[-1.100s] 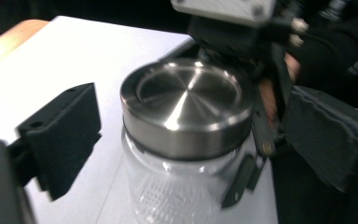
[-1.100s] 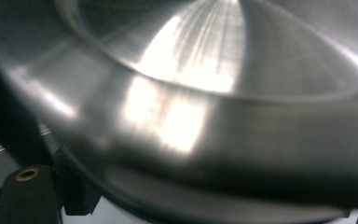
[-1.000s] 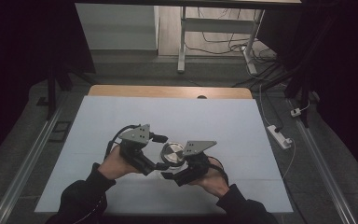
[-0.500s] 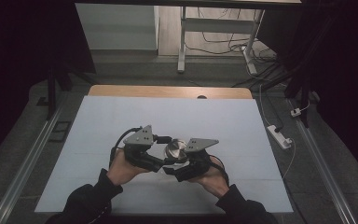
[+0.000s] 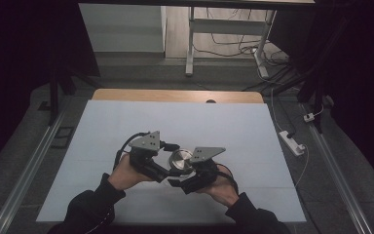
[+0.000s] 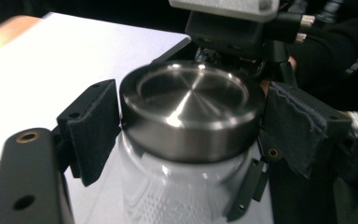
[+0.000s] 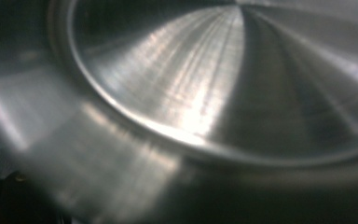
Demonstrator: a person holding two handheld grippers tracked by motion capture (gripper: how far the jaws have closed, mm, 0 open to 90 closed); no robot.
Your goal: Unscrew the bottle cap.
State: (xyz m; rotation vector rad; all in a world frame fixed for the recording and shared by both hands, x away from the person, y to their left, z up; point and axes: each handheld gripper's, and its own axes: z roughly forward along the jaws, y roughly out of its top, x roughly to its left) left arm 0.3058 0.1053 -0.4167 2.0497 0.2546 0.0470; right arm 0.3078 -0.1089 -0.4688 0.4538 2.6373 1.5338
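Round brushed-metal lid [image 6: 192,109] sits on a clear jar [image 6: 177,193], held up over the near middle of the white table [image 5: 126,122], between both hands. From above only the shiny lid top [image 5: 180,160] is visible; the jar body is hidden under the grippers. In the left gripper view the jar is cut off at the bottom edge, glass blurred, with a faint dotted texture low down, contents unreadable.

Left gripper [image 5: 161,168]: its padded jaws stand either side of the lid. The left pad [image 6: 95,128] looks to touch the lid rim, the right pad [image 6: 298,126] sits just beside it, contact there hard to judge. Its jaws have just been easing apart a little, lid between them. Call it a loose clasp on the lid.

Right gripper [image 5: 185,181]: jaws mostly hidden below the lid and its grey plate in the high view. The right gripper view is one blurred close-up of the lid's [image 7: 205,93] metal top and rim, own jaws not made out. Jaws closed tight; looks to be on the jar below the lid, but the contact itself is hidden.

Right gripper's body [image 6: 235,28] looms behind the lid in the left gripper view, top cut off. Both sleeves are dark and run off the bottom. Wooden table edge [image 5: 175,95] at the far side; white power strip [image 5: 292,142] on the floor to the right. Room behind is dim.
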